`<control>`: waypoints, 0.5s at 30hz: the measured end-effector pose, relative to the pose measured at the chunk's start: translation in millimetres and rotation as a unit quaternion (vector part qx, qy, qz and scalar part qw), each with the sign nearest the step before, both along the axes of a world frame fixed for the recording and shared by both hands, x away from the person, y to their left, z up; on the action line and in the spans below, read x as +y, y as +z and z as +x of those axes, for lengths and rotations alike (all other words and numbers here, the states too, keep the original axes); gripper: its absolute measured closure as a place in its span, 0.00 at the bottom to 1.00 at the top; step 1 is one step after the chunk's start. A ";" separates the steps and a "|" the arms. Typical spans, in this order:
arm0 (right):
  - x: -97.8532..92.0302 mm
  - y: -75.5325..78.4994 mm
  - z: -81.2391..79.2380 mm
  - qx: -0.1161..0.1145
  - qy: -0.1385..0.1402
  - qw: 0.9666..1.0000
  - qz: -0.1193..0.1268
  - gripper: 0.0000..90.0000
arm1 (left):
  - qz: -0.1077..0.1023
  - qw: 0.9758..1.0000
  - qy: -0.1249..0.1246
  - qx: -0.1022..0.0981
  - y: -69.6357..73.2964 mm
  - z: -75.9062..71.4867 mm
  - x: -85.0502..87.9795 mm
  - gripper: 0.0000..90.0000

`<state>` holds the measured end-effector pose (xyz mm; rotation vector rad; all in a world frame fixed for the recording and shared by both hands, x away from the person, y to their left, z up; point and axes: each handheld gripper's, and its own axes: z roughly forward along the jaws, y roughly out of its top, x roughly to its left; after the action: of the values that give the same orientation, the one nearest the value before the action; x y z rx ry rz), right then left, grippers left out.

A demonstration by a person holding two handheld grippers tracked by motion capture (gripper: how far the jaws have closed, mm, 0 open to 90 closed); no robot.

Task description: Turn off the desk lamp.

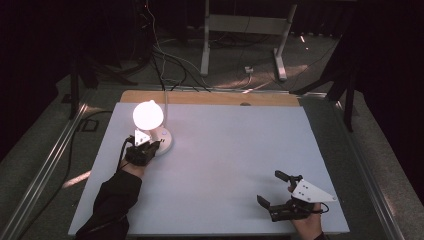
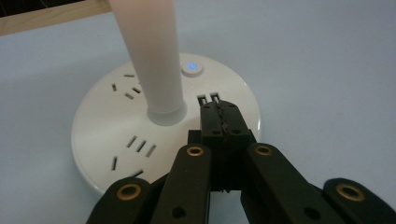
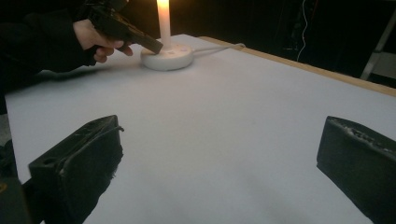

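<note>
A white desk lamp stands at the table's back left, its round head [image 1: 148, 115] lit. Its round base [image 2: 112, 135] carries socket slots, two USB ports and a button [image 2: 192, 68] that glows blue, and the stem [image 2: 152, 56] rises from its middle. My left gripper [image 2: 219, 109] is shut with nothing between its jaws, its tips over the base just in front of the USB ports; I cannot tell whether they touch it. In the high view that left gripper [image 1: 155, 146] points at the base [image 1: 167, 142]. My right gripper [image 1: 269, 187] stands open and empty at the front right, low over the table.
The pale table top [image 1: 225, 165] has a wooden strip [image 1: 210, 97] along its far edge. The lamp's cord [image 3: 219, 47] runs off over the back edge. Cables and a metal frame [image 1: 245, 30] are on the floor beyond. The room around is dark.
</note>
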<state>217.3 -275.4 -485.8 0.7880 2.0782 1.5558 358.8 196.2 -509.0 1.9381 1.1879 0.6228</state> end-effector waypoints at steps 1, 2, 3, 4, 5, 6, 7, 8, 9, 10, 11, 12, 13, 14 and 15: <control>-0.3 0.2 -0.1 0.000 -0.001 1.000 0.000 0.00 | -0.002 1.000 -0.001 -0.002 -0.1 -0.7 0.9 1.00; -0.8 0.2 0.0 0.000 -0.002 1.000 0.002 0.00 | -0.015 1.000 0.000 -0.001 1.8 -1.0 2.6 1.00; -1.2 0.2 0.3 0.000 -0.002 1.000 0.003 0.00 | -0.015 1.000 0.000 -0.001 1.8 -1.0 2.6 1.00; -1.4 0.0 0.7 0.000 -0.002 1.000 0.003 0.00 | -0.014 1.000 -0.002 0.000 3.9 -0.9 2.8 1.00; -1.4 -0.2 0.9 0.000 -0.002 1.000 0.003 0.00 | -0.015 1.000 -0.002 -0.004 6.1 -1.3 2.5 1.00; -1.2 -0.3 1.0 0.001 -0.001 1.000 0.003 0.00 | -0.019 1.000 -0.002 -0.006 8.2 -1.9 2.3 1.00; -1.2 -0.3 1.0 0.001 -0.001 1.000 0.003 0.00 | -0.019 1.000 -0.005 -0.008 10.0 -2.2 2.1 1.00; -0.8 -0.3 0.7 0.001 -0.001 1.000 0.002 0.00 | -0.021 1.000 -0.005 -0.010 11.7 -2.8 1.8 1.00; -0.6 -0.1 0.4 0.001 0.000 1.000 0.001 0.00 | -0.022 1.000 -0.007 -0.010 13.4 -3.2 2.0 1.00; -0.5 -0.1 0.3 0.000 0.000 1.000 0.001 0.00 | -0.023 1.000 -0.008 -0.013 14.7 -3.7 1.6 1.00; -0.5 -0.2 0.5 0.001 0.000 1.000 0.002 0.00 | -0.026 0.999 -0.010 -0.015 16.6 -4.0 1.4 1.00; -0.5 -0.2 0.5 0.001 0.000 1.000 0.002 0.00 | -0.026 0.999 -0.010 -0.015 16.6 -4.0 1.4 1.00; -0.7 -0.5 0.9 0.002 -0.001 1.000 0.002 0.00 | -0.026 0.999 -0.009 -0.017 16.9 -4.1 1.2 1.00; -0.7 -0.5 0.9 0.002 -0.001 1.000 0.002 0.00 | -0.026 0.999 -0.009 -0.017 16.9 -4.0 1.3 1.00; -0.6 -0.4 0.7 0.002 0.000 1.000 0.002 0.00 | -0.026 0.999 -0.009 -0.016 16.8 -3.9 1.5 1.00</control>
<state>218.0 -276.0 -486.2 0.7934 2.0770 1.5603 354.9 197.7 -492.3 1.8860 1.1541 0.6050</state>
